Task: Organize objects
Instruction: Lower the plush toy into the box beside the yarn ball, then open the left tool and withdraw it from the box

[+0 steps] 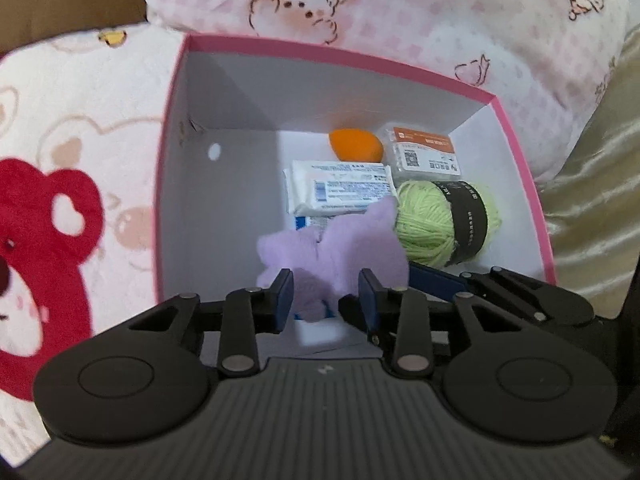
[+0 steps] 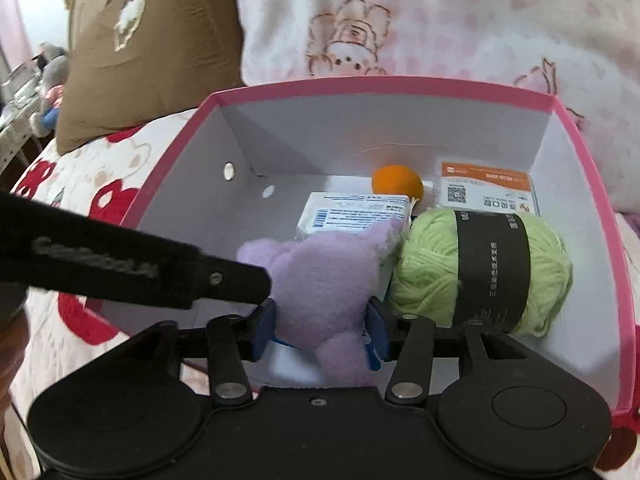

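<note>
A pink-rimmed white box [image 1: 332,56] [image 2: 384,84] holds a green yarn ball [image 1: 440,220] [image 2: 480,268], a white wipes pack [image 1: 336,188] [image 2: 352,212], an orange sponge [image 1: 354,144] [image 2: 396,180] and a white-and-orange packet [image 1: 424,152] [image 2: 486,190]. A purple plush toy [image 1: 348,256] [image 2: 324,284] hangs inside the box near its front. My right gripper [image 2: 322,332] is shut on the plush. My left gripper [image 1: 326,300] is just beside it, its jaws around the plush's lower part with a small gap.
The box sits on a bed with a white-and-red bear blanket [image 1: 60,200] [image 2: 80,184]. A pink checked pillow [image 1: 380,12] [image 2: 440,20] lies behind the box, a brown pillow [image 2: 152,40] at the back left, gold fabric [image 1: 596,184] to the right.
</note>
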The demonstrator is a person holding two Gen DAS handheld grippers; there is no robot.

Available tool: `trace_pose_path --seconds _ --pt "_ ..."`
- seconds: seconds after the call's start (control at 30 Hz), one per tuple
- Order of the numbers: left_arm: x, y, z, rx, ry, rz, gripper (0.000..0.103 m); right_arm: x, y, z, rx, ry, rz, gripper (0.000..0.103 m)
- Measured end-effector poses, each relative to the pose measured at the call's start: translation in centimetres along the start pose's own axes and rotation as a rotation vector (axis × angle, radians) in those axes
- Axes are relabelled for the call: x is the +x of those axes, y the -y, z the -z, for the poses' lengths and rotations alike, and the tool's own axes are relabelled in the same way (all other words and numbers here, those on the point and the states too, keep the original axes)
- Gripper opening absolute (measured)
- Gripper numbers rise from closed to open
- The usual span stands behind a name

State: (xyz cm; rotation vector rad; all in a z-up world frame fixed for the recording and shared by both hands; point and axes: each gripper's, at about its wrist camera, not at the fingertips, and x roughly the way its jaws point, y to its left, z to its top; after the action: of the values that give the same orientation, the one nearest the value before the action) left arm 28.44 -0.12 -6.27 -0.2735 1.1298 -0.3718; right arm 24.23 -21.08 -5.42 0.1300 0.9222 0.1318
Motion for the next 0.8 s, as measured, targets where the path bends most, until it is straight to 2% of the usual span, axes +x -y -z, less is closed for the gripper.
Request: trace_pose_path --seconds 0.07,0.27,0.4,0.6,0.7,0.8 --pt "0.7 -0.1 -0.1 -0.020 -0.001 0.024 0.028 -0.3 0.1 0.1 -0.008 0.004 -0.010 0.058" --pt "1.8 0.1 0.2 -0.021 0.029 -0.012 0.028 -1.0 -0.3 0.3 -0.049 0.038 0.036 0.057" --pt "1.9 0.8 0.1 0.039 0.044 -0.045 0.028 -1.6 -0.5 0.6 -0.084 0.066 0.060 0.048" --pt "0.3 0.9 0.6 0.059 0.041 -0.038 0.032 -4.4 -1.4 1.1 -0.117 0.110 0.063 0.048" --pt "-1.1 1.1 1.1 0.084 0.051 -0.017 0.030 -6.2 -2.1 1.4 -0.119 0.146 0.057 0.048" --pt "-2.4 1.2 1.6 0.091 0.026 -0.007 0.030 -7.8 -3.0 1.8 -0.108 0.185 0.060 0.048"
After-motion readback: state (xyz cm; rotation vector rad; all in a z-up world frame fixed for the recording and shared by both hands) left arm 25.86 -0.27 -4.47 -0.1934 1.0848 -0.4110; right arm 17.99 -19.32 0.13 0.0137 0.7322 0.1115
